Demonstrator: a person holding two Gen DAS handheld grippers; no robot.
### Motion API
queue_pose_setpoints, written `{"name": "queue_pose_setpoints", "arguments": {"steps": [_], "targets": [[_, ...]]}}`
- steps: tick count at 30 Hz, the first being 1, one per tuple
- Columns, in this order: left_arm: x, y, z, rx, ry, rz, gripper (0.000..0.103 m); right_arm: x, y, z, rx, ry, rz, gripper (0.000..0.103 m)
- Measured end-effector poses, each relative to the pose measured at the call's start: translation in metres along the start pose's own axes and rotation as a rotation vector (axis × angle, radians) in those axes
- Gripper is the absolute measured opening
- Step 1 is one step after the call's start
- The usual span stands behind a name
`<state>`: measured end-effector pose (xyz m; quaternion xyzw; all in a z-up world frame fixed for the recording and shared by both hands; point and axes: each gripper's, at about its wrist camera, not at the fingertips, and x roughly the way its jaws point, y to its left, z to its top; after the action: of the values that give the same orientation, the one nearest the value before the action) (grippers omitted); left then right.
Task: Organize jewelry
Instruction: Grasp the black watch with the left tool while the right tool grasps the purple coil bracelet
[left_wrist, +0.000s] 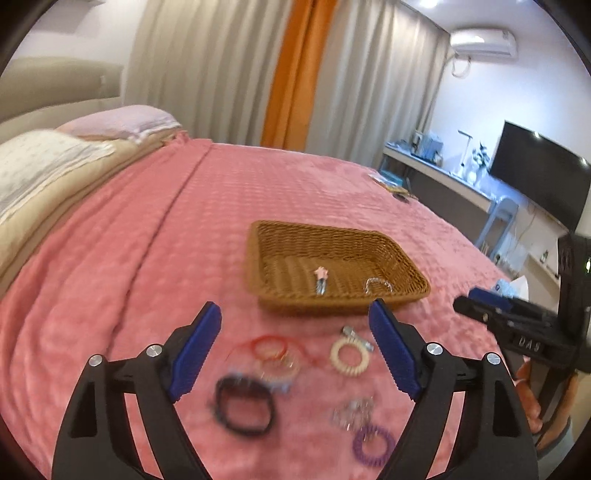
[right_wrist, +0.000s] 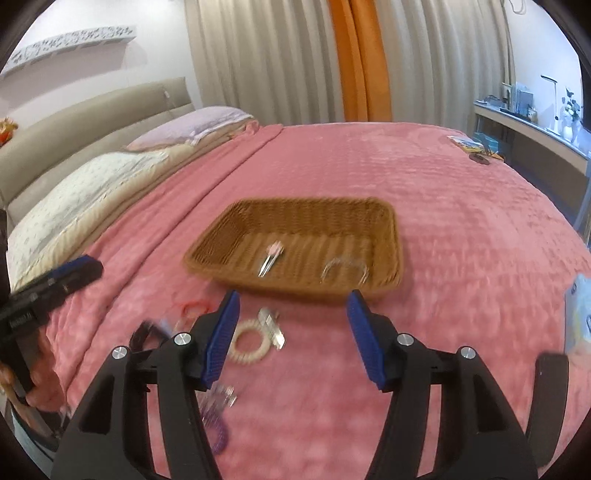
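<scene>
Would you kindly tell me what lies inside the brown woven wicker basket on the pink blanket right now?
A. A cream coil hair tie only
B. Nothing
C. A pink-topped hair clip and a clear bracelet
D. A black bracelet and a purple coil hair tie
C: inside the brown woven wicker basket lie a pink-topped hair clip and a clear bracelet; the other pieces lie on the pink blanket in front.

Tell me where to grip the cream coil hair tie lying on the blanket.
Pinch one side of the cream coil hair tie's ring across its band, coming from above; it lies flat. Choose the near side, since a silver clip touches its far edge.
</scene>
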<state>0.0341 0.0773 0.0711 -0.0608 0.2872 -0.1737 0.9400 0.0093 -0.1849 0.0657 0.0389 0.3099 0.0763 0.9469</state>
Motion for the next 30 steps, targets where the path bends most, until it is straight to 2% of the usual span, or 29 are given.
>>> {"name": "queue_pose_setpoints", "arguments": {"steps": [6, 10, 14, 16, 21, 24, 25, 26, 29, 30], "targets": [[-0.009, 0.032, -0.032, -0.085, 0.036, 0.016, 0.08, 0.004, 0.028, -0.048, -0.024, 0.079, 0.009, 0.057], [0.009, 0.051, -0.054, -0.127, 0.098, 0.065, 0.08, 0.019, 0.04, -0.081, -0.022, 0.153, 0.021, 0.057], [0.026, 0.064, -0.071, -0.162, 0.149, 0.082, 0.079, 0.031, 0.049, -0.103, -0.036, 0.208, 0.019, 0.055], [0.033, 0.071, -0.074, -0.187, 0.164, 0.08, 0.078, 0.037, 0.054, -0.112, -0.05, 0.233, 0.021, 0.047], [0.046, 0.078, -0.082, -0.205, 0.194, 0.09, 0.073, 0.047, 0.062, -0.12, -0.079, 0.274, 0.014, 0.04], [0.056, 0.079, -0.082, -0.197, 0.221, 0.106, 0.064, 0.052, 0.067, -0.12, -0.1, 0.282, 0.005, 0.038], [0.061, 0.078, -0.083, -0.192, 0.234, 0.109, 0.057, 0.053, 0.069, -0.121, -0.109, 0.286, 0.0, 0.038], [0.064, 0.077, -0.083, -0.189, 0.247, 0.112, 0.056, 0.055, 0.072, -0.121, -0.119, 0.29, -0.01, 0.037], [0.072, 0.075, -0.082, -0.174, 0.264, 0.138, 0.056, 0.059, 0.079, -0.122, -0.163, 0.294, -0.035, 0.023], [0.072, 0.074, -0.082, -0.17, 0.264, 0.139, 0.056, 0.059, 0.082, -0.122, -0.171, 0.295, -0.029, 0.015]]}}
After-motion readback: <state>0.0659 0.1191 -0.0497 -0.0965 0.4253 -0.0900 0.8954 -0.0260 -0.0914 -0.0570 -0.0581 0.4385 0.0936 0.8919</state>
